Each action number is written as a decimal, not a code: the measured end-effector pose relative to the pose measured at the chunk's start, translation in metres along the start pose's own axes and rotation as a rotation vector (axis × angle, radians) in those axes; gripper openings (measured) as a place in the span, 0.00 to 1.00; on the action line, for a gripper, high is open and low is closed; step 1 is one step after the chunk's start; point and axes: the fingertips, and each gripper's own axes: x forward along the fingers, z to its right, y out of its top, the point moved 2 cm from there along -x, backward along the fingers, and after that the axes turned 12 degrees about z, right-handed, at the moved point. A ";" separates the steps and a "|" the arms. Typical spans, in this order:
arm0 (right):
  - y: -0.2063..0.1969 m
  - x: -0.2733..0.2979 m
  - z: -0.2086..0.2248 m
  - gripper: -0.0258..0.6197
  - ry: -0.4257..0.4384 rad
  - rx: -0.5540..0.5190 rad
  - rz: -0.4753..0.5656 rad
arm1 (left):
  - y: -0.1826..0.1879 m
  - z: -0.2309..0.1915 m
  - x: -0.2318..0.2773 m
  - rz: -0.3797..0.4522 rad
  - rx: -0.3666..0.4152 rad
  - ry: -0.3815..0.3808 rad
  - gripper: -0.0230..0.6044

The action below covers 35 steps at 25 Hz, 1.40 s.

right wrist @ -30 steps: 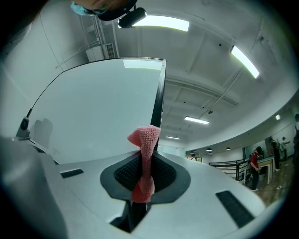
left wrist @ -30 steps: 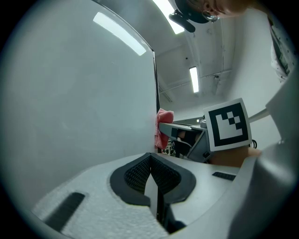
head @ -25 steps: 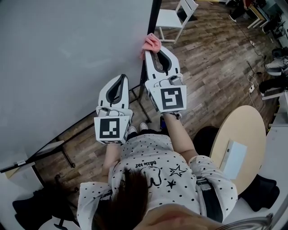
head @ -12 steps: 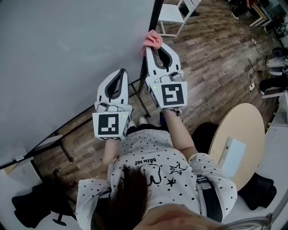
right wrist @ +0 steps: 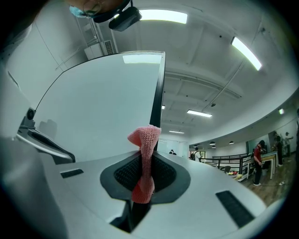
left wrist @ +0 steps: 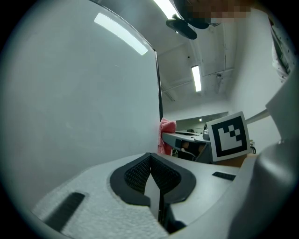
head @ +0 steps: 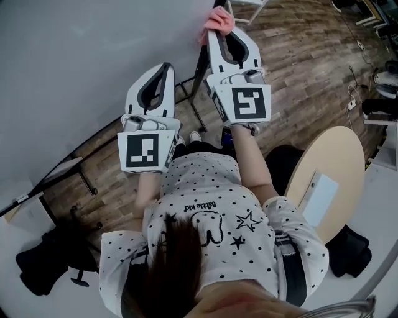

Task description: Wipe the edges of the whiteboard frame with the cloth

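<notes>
The left gripper (head: 163, 67), at 11 o'clock in the head view, has its jaws closed on nothing before the whiteboard (head: 74, 62), and at 12 o'clock the right gripper (head: 220, 29) pinches the pink cloth (head: 219, 17) at the black frame edge (head: 200, 59).

Head view steeply down; gripper views close, facing whiteboard (head: 74, 62), shared by all.

An open office is showing: a whiteboard (head: 74, 56) is standing on plank flooring (head: 298, 74), a round desk (head: 336, 155) is sitting nearby, strip lights (right wrist: 244, 52) are glowing overhead.
</notes>
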 end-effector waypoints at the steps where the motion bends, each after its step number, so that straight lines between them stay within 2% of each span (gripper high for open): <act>1: 0.000 0.001 0.001 0.09 0.007 -0.006 0.004 | 0.001 0.000 0.000 0.003 0.002 0.002 0.06; 15: -0.011 0.000 0.007 0.09 0.052 -0.042 -0.009 | 0.000 0.005 -0.001 0.013 0.018 0.010 0.06; 35: -0.024 -0.008 0.006 0.09 0.032 -0.031 -0.021 | -0.001 0.003 0.000 0.010 0.020 0.013 0.06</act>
